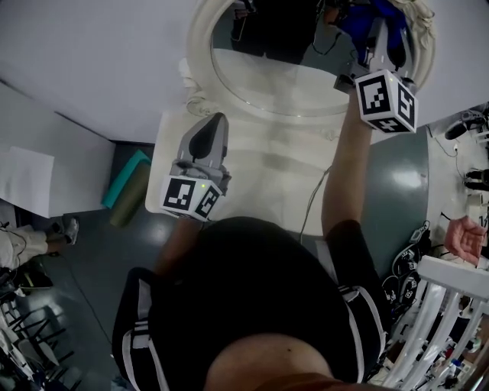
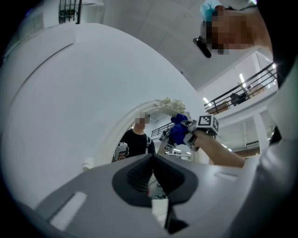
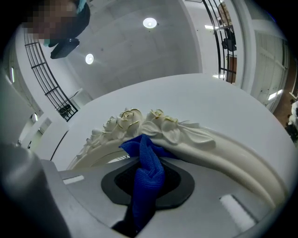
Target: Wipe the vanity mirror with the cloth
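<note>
cloth [image 3: 146,174], blue, pinched by right gripper [image 3: 148,186] at vanity mirror [image 1: 267,80] crest, ~1 o'clock; wiping prob. just starting, glass mostly left. left gripper [image 2: 152,179] pressed together, empty.

Head view looks steeply down on the vanity mirror [image 1: 267,76]; both gripper views look up at it.

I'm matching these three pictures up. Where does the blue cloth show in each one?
Head view: cloth at top right, at the mirror frame.
Left gripper view: right of centre, against the frame.
Right gripper view: lower centre, clamped between the jaws.
Shared landmark: the cream mirror frame.
</note>
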Available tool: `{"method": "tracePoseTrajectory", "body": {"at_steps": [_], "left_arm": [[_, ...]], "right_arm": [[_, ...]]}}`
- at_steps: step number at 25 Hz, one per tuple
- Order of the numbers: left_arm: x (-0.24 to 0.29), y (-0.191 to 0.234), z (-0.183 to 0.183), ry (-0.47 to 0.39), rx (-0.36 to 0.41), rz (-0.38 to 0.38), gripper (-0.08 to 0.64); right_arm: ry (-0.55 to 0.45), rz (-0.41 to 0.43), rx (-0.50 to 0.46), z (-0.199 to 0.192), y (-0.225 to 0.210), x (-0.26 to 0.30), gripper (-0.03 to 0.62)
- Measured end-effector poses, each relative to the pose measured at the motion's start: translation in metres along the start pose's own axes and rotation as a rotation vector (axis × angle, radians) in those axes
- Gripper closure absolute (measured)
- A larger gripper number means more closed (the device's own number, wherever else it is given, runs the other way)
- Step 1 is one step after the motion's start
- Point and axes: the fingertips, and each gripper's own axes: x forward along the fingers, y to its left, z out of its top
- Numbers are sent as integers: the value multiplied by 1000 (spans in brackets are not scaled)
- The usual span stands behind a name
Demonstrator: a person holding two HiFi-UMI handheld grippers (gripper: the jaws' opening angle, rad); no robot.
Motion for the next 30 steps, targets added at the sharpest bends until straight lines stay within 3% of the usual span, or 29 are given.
{"method": "tracePoseTrajectory", "body": {"at_steps": [8,15,23,30], "left_arm": [[-5,0,-1,-7,-5,17,549],[-17,13,2,-7,-6,58,549],[-27,27,3,-7,-12,89,549],[-31,41,3,0,-4,119,549]], "right_arm": [[37,99,-176,0,55,20,541],[53,153,-260,-6,95,30,541],[96,242,-376,-34,152,32,541],[124,327,-539,-67,193,26,541]]}}
